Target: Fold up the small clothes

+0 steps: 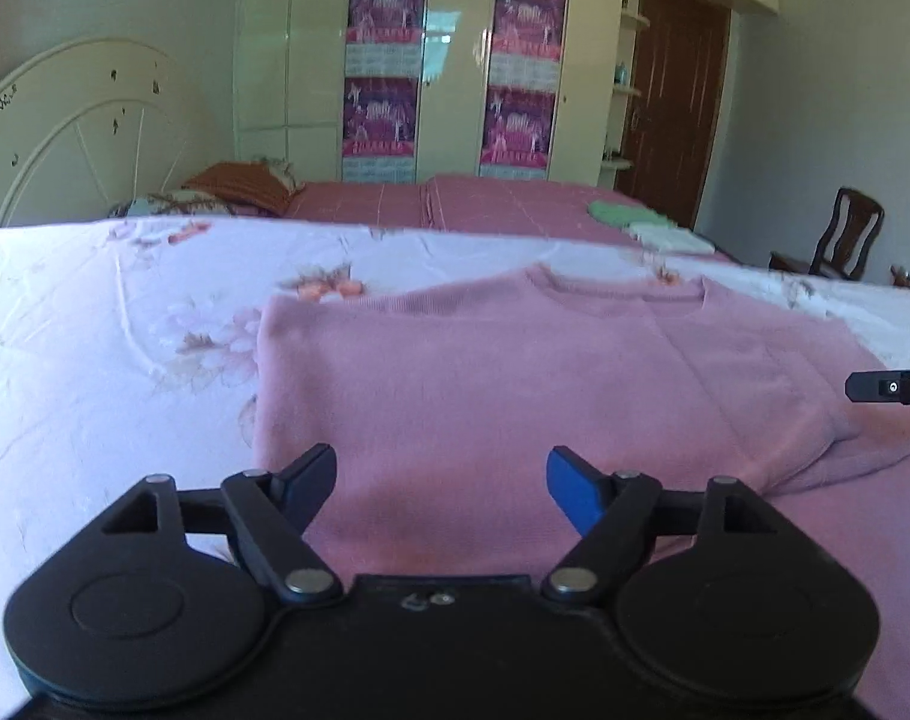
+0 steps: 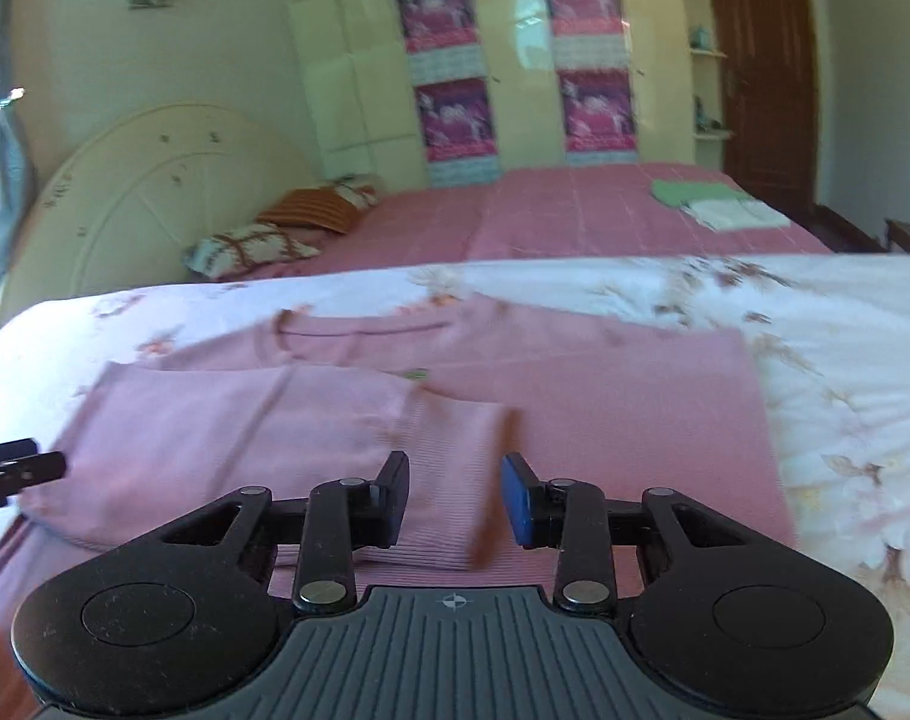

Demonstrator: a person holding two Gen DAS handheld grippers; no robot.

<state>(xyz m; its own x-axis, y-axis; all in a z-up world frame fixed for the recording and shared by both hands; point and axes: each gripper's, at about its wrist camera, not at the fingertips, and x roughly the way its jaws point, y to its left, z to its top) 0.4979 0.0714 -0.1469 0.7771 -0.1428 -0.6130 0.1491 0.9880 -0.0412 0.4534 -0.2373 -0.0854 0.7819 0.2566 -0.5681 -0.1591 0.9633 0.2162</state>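
1. Pink sweater (image 1: 514, 372) spread flat on floral sheet (image 1: 125, 324), neckline at the far edge, hem toward both cameras.
2. Right wrist view: one sleeve (image 2: 311, 420) folded across the body, ribbed cuff (image 2: 449, 480) lying just ahead of the gripper. Far-side edge of the sweater straight, running alongside bare floral sheet.
3. Left gripper (image 1: 441, 483): released, jaws wide apart, nothing between them. Hovering over the hem area near the sweater's left edge; contact with fabric cannot be told.
4. Right gripper (image 2: 455, 498): released, jaws parted, cuff visible in the gap but not pinched. Blue pad on one finger (image 2: 517, 504), black on the other.
5. Cross-views: tip of right gripper showing at the right edge of the left wrist view, over the sweater's folded side; tip of left gripper at the left edge of the right wrist view, just beside the folded sleeve.
6. Background: pink bedspread (image 2: 574, 222) beyond the floral sheet, with folded green item (image 2: 688, 189) and white item (image 2: 730, 213) touching each other on it. Pillows (image 2: 287, 228) near cream headboard (image 2: 155, 192). Wardrobe (image 1: 455, 60) with magenta posters, dark door (image 1: 670, 102), wooden chair (image 1: 844, 234).
7. Both views motion-blurred.
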